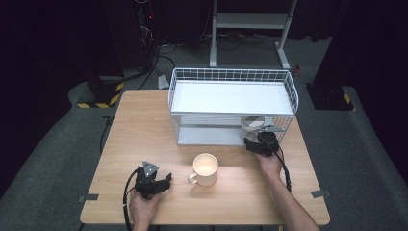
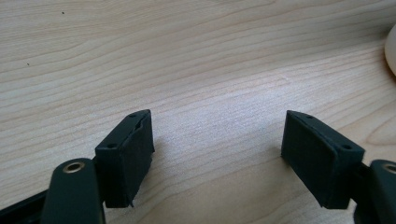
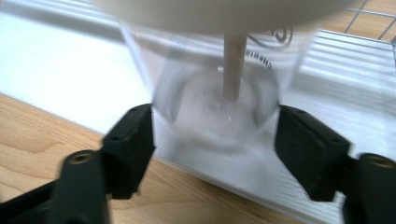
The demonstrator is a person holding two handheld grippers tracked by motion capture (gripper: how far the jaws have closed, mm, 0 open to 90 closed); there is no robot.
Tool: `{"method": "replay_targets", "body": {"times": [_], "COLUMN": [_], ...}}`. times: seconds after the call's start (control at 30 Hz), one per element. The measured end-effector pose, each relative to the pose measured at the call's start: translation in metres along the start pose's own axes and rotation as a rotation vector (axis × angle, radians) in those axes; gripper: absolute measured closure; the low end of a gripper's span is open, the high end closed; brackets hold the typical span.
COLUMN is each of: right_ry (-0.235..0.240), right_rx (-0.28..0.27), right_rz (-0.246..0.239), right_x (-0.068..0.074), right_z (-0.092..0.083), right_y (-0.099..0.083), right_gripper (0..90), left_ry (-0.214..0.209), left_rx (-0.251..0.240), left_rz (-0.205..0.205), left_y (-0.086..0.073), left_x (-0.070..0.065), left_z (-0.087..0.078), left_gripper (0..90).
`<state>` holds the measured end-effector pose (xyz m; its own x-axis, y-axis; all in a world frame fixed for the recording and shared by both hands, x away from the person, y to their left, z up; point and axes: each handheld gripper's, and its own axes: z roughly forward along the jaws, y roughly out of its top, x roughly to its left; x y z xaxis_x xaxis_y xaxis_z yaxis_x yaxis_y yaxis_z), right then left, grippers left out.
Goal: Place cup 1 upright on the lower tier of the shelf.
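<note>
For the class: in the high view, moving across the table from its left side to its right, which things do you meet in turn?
Left gripper → cream mug → right gripper reaching into the white wire rack's lower shelf → clear glass on that shelf, just right of the gripper's tips.

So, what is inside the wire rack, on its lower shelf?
A clear glass stands on the lower shelf of the wire rack, between the right hand-held gripper jaws. The upper shelf covers the rest.

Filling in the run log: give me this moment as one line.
right claw: closed around clear glass on rack's lower shelf | left claw: open over table | mug: untouched
</note>
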<state>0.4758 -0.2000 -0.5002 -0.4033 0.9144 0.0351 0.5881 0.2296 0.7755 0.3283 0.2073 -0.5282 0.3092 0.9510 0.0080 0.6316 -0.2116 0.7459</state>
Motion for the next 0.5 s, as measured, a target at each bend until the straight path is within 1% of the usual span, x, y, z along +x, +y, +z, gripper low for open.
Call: {"method": "replay_targets", "body": {"times": [0.07, 0.2, 0.3, 0.47, 0.5], "right_ry": [0.0, -0.003, -0.005, -0.02, -0.022], "right_rx": [-0.001, -0.003, -0.004, -0.004, -0.006], "right_rz": [0.014, 0.013, 0.022, 0.035, 0.031], "right_x": [0.0006, -0.0004, -0.0013, -0.0023, -0.003], "right_z": [0.0002, 0.0025, 0.0045, 0.0075, 0.0085], "right_y": [0.0003, 0.0, -0.0004, -0.0009, -0.0011], "right_gripper": [33.0, 34.7, 36.2, 39.9, 40.4], "left_ry": [0.0, 0.0, 0.0, -0.001, 0.0], "left_rx": [0.0, 0.0, 0.0, 0.001, 0.0], "left_rz": [-0.001, 0.0, -0.001, -0.001, 0.0], "left_y": [0.0, 0.0, 0.0, 0.0, 0.0], "left_x": [0.0, 0.0, 0.0, -0.0001, 0.0], "left_z": [0.0, 0.0, 0.0, 0.0, 0.0], "left_gripper": [25.4, 25.3, 25.4, 25.4, 25.4]}}
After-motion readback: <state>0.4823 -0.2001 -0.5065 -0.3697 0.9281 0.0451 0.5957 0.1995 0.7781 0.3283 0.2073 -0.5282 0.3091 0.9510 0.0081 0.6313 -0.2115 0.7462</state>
